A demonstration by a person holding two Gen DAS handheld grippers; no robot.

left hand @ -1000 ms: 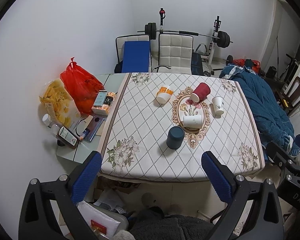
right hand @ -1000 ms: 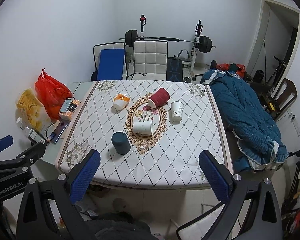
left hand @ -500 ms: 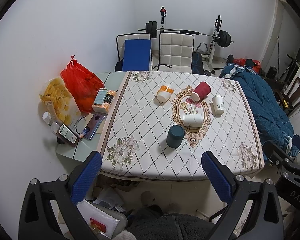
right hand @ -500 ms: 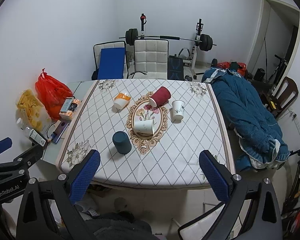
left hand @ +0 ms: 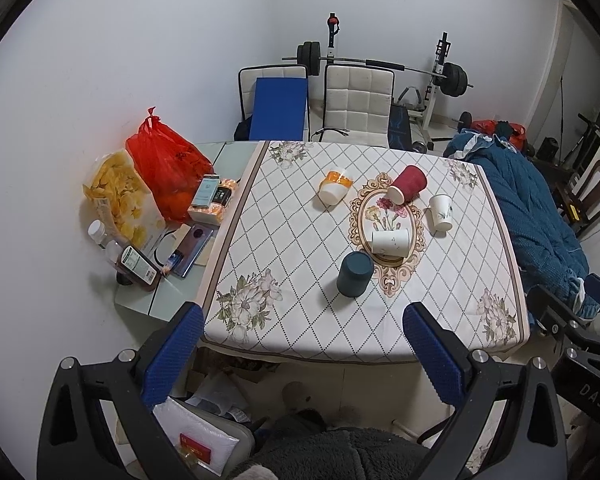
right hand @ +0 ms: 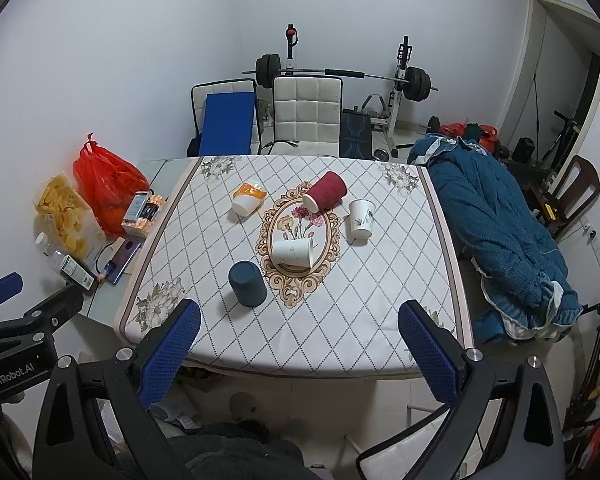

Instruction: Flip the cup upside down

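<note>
Several cups sit on the patterned tablecloth (left hand: 292, 264). A dark teal cup (left hand: 354, 273) (right hand: 247, 284) stands upside down near the front. A white cup (left hand: 389, 242) (right hand: 293, 253) lies on its side on the oval motif. A red cup (left hand: 407, 184) (right hand: 325, 196) and an orange-and-white cup (left hand: 335, 187) (right hand: 249, 199) lie on their sides farther back. A white cup (left hand: 441, 213) (right hand: 361, 219) stands at the right. My left gripper (left hand: 300, 344) and right gripper (right hand: 299, 340) are both open and empty, held before the table's front edge.
A red bag (left hand: 165, 163), a snack bag (left hand: 116, 198), bottles and a phone (left hand: 189, 249) crowd the glass side shelf at the left. A blue blanket (right hand: 496, 224) lies right of the table. Chairs (right hand: 305, 117) and a barbell rack stand behind.
Both views have shifted slightly; the table sits a little farther down and closer in view. The cups have not moved and both grippers stay open.
</note>
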